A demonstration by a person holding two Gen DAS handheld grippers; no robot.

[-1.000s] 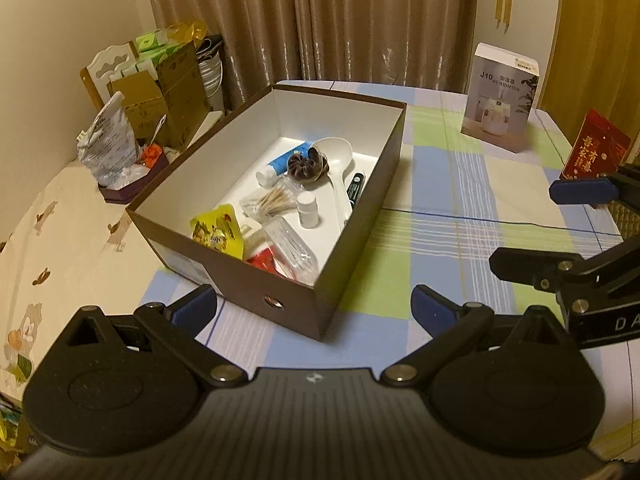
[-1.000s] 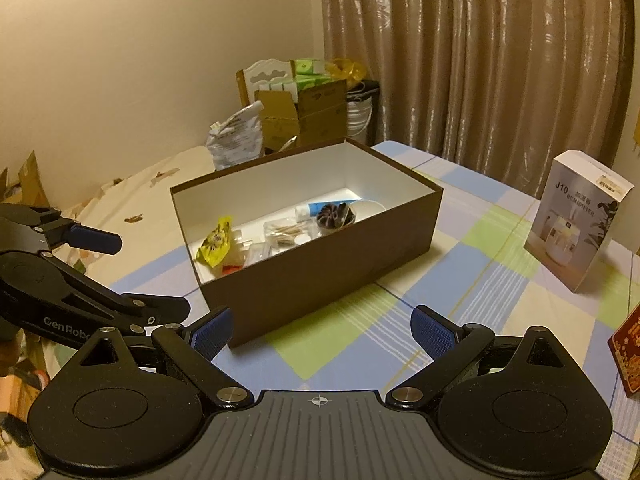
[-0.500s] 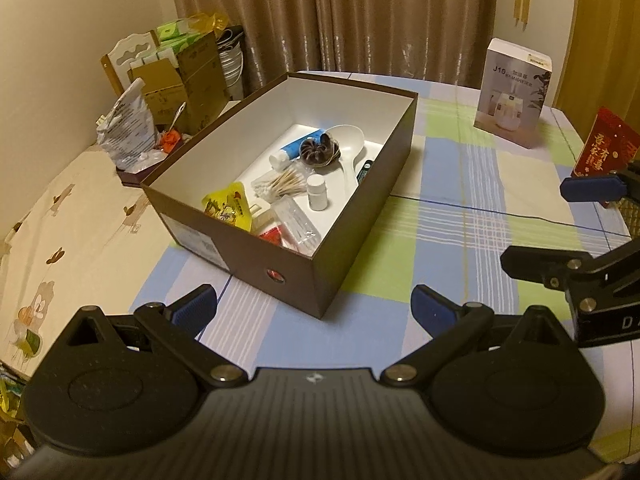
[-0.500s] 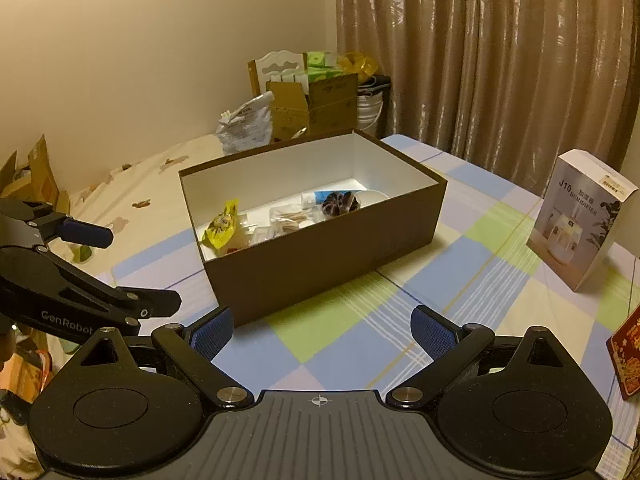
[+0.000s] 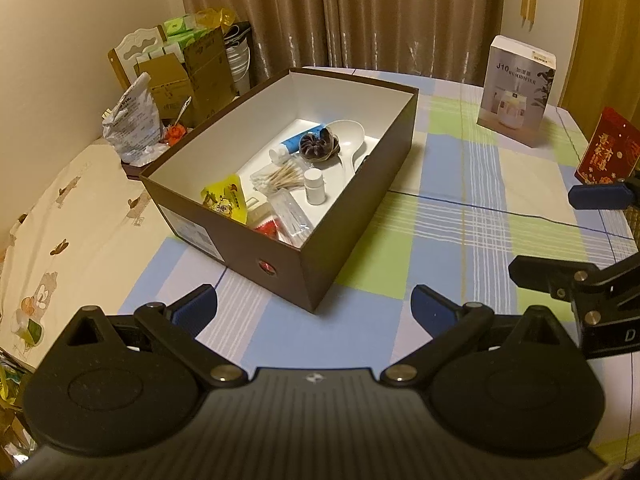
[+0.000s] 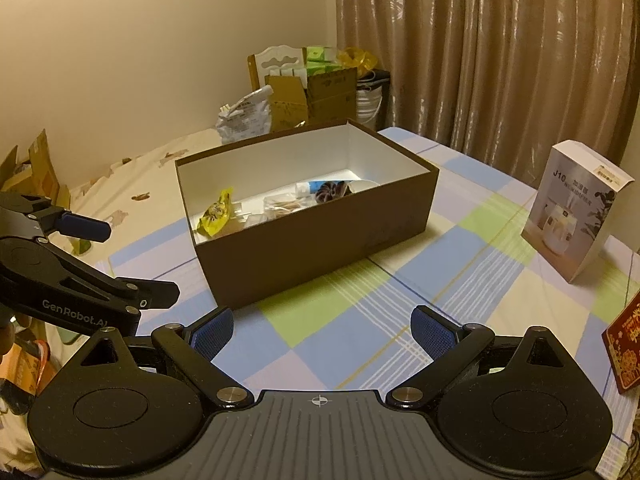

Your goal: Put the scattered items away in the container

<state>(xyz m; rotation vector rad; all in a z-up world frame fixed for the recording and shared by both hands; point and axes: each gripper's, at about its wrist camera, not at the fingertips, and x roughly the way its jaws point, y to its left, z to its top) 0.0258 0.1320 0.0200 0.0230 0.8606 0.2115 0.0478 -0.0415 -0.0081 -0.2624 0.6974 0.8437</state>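
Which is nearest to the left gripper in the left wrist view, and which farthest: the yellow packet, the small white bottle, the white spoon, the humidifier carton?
From the left gripper:
1. Yellow packet, near left end of the brown box.
2. Small white bottle, mid-box.
3. White spoon, deeper in the box.
4. Humidifier carton, far right on the table.

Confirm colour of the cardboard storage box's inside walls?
White inside, dark brown outside: cardboard storage box; clearest in left wrist view.

A warmly lit room with plain cream walls (image 6: 120, 60) and floor-length tan curtains (image 6: 500, 60) drawn shut. A checked blue, green and cream tablecloth (image 5: 480, 220) covers the table. In the corner by the curtains, open cardboard cartons (image 5: 192, 76) stand piled against a white carved chair back (image 5: 136, 48).
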